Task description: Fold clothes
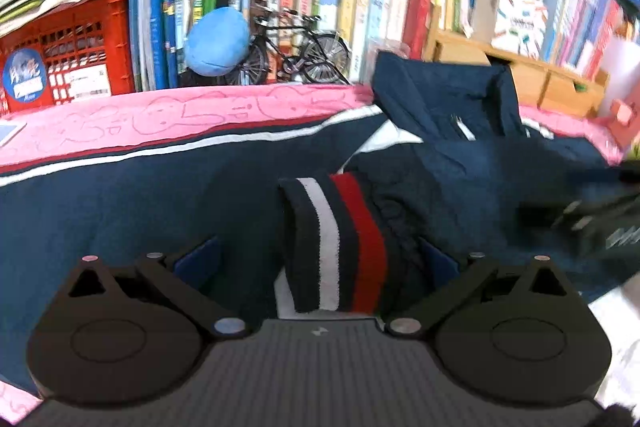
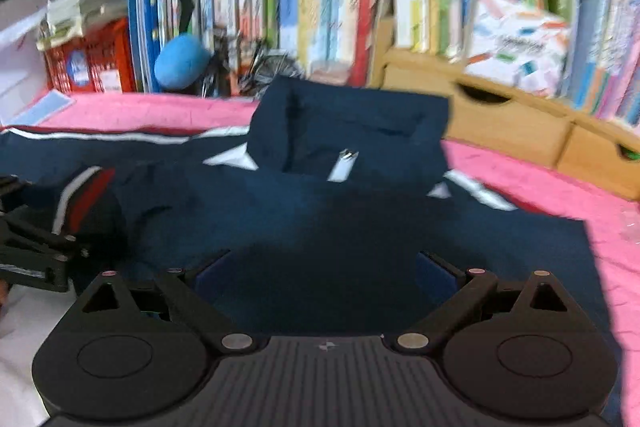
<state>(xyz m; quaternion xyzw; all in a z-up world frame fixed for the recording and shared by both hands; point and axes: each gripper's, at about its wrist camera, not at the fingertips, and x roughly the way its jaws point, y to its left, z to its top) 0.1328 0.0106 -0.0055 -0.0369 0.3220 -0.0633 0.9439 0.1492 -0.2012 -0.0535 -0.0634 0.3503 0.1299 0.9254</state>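
Left gripper is hovering wide around the striped cuff; right gripper is gaping over the jacket; the cuff risks slipping free before the fingers are closing

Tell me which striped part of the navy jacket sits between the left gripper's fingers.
The ribbed cuff, with its white and red bands, lies between the open left gripper. The long striped sleeve edge runs farther off, along the pink blanket.
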